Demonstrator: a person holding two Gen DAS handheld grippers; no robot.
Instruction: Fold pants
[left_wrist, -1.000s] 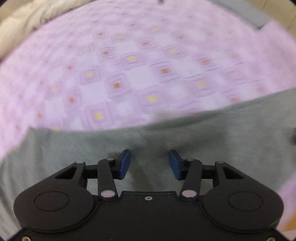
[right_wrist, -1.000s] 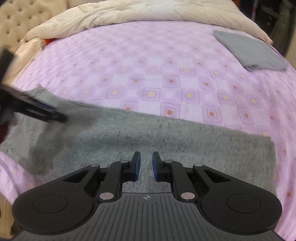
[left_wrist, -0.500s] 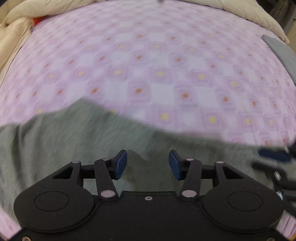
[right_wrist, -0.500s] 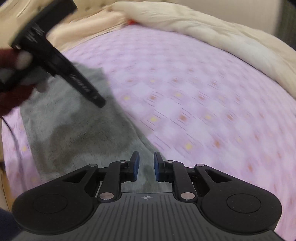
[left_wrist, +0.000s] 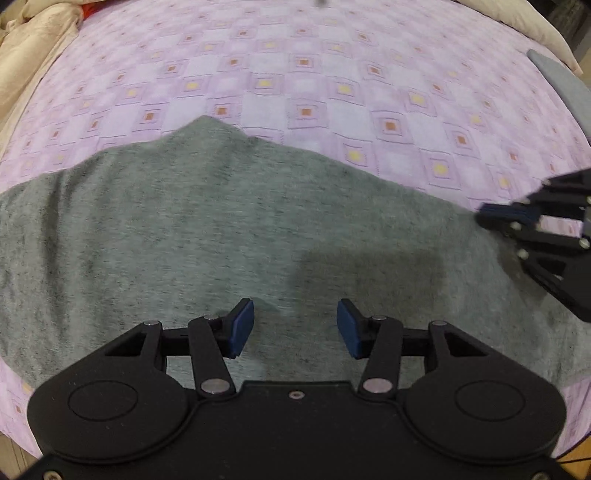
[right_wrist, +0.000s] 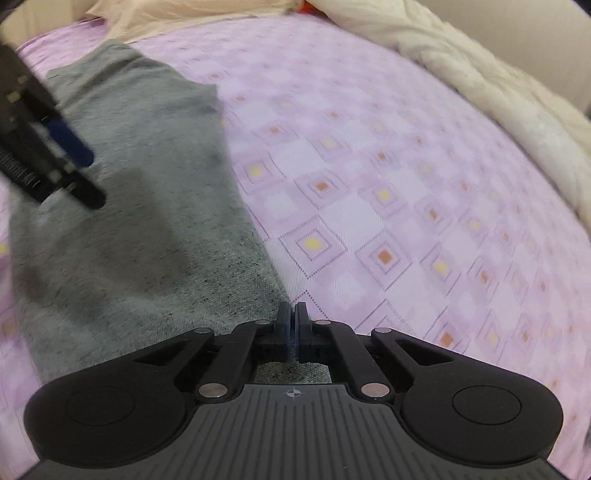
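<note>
Nearest in the right wrist view, the right gripper (right_wrist: 294, 325) has its jaws pressed together right at the long edge of the grey pants (right_wrist: 122, 221); whether any cloth is pinched between the pads is hidden, so I cannot tell. In the left wrist view, the left gripper (left_wrist: 295, 326) points down over the middle of the pants (left_wrist: 221, 229), its jaws about half open with nothing between them and the cloth lying beneath. The pants lie flat as a long grey band across the purple patterned bedsheet (left_wrist: 303, 85), one corner peaking away from the camera. Beyond, a cream duvet (right_wrist: 480, 85) is bunched along the far side of the bed. This looks like the grasp before a fold: next, the left jaws likely need to close on an edge so both hands can lift and carry the cloth over itself
</note>
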